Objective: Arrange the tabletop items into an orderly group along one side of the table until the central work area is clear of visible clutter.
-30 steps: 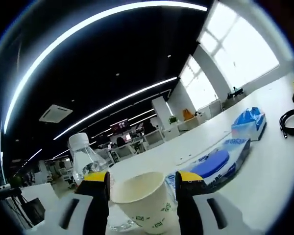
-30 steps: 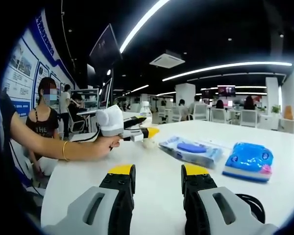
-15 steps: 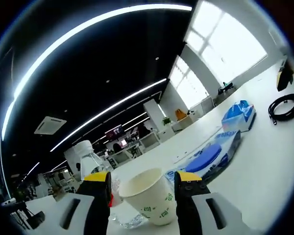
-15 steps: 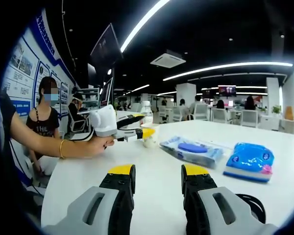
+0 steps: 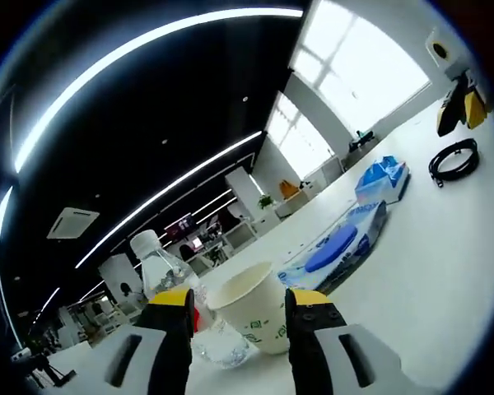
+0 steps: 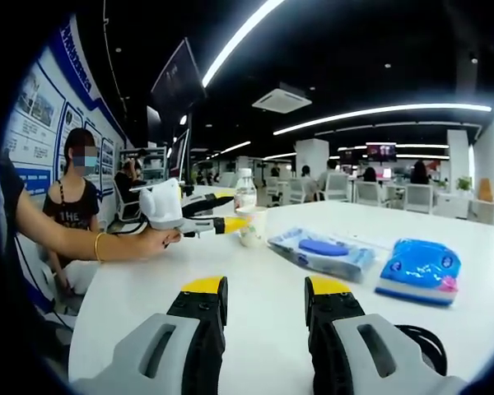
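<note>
White table (image 6: 255,288); left gripper (image 5: 235,298) jaws wide apart flanking paper cup (image 5: 251,317) without touching, water bottle (image 5: 169,276) beside; right gripper (image 6: 264,288) spread, holding nothing

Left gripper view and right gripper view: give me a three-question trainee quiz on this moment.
1. True or false: in the left gripper view, the paper cup stands between the left gripper's fingers.
2. Multiple choice: what stands right beside the cup? A) a stapler B) the water bottle C) a keyboard
3. Fill in: in the right gripper view, the coiled black cable lies next to the right gripper's ____ finger as pictured.

Key: 1 true, though contact with the cup can't be judged. 2 B. 3 right-hand; the blue tissue pack and the flat blue-lidded wipes pack lie further out on the white table.
</note>
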